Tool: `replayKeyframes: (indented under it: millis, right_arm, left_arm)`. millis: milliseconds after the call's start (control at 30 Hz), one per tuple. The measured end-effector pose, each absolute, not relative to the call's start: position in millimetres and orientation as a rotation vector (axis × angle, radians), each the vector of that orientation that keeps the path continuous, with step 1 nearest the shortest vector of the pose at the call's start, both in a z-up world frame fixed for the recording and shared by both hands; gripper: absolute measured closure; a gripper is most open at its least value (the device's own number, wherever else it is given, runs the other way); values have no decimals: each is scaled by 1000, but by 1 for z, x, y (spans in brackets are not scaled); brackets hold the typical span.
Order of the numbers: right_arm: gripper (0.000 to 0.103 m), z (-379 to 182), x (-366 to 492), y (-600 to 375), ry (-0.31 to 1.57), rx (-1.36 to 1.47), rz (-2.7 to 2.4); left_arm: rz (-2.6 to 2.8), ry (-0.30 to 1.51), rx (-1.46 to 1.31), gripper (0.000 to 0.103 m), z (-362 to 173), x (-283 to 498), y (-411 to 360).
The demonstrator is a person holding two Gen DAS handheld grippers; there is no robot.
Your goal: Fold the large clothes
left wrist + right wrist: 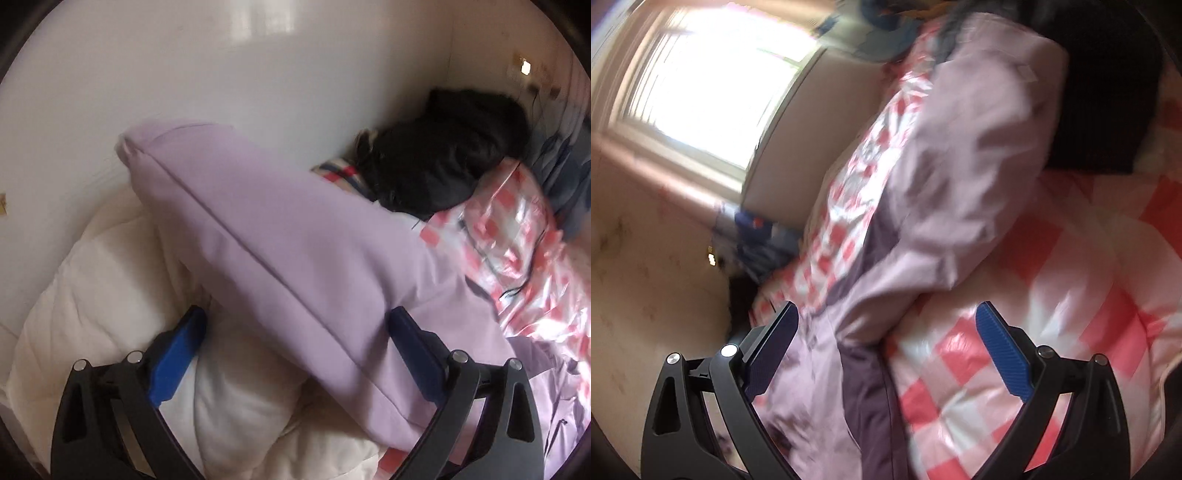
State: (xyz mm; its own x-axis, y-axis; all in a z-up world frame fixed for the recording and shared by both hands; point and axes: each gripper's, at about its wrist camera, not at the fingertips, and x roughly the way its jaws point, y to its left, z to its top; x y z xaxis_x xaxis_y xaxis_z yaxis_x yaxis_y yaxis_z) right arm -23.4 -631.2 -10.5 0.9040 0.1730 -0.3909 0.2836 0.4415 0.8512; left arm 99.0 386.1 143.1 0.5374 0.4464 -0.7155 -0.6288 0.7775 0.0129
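Note:
A large lilac jacket [280, 243] lies on the bed, one sleeve stretching up and left over a white duvet. My left gripper [295, 325] is open, its blue-padded fingers [177, 354] standing either side of the sleeve with a wide gap. In the right wrist view the same jacket [960, 166] shows blurred, lilac with dark purple panels [864, 391], lying on the checked cover. My right gripper [886, 321] is open just above the jacket's body and holds nothing.
A white duvet [110, 295] lies at the left by the white wall [221, 74]. A red-and-white checked glossy cover [1015, 332] spreads over the bed. A black garment [443, 155] lies at the far end. A bright window [720, 81] is at the left.

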Motion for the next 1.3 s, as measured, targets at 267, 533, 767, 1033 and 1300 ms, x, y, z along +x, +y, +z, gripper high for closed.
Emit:
replayKeyframes:
  millis: [267,533,767,1033,1300]
  right_arm:
    - [9,-51,-7,-702,256,1347,-174]
    - [90,45,53,-702,243,979,-68]
    - [91,143,97,-741,136,809,-119]
    - [42,2,107,-819,374,1198,-202]
    - [83,29,82,-830,177,1142,-102]
  left_arm:
    - [416,438,-375,7,182,-16,269]
    - [239,562,-554,7,113,-28,183]
    - [182,500,-575,7,107,-17,109]
    - [208,687,-574,7,37,2,90]
    - [223,693,-518,7,34,-13,107]
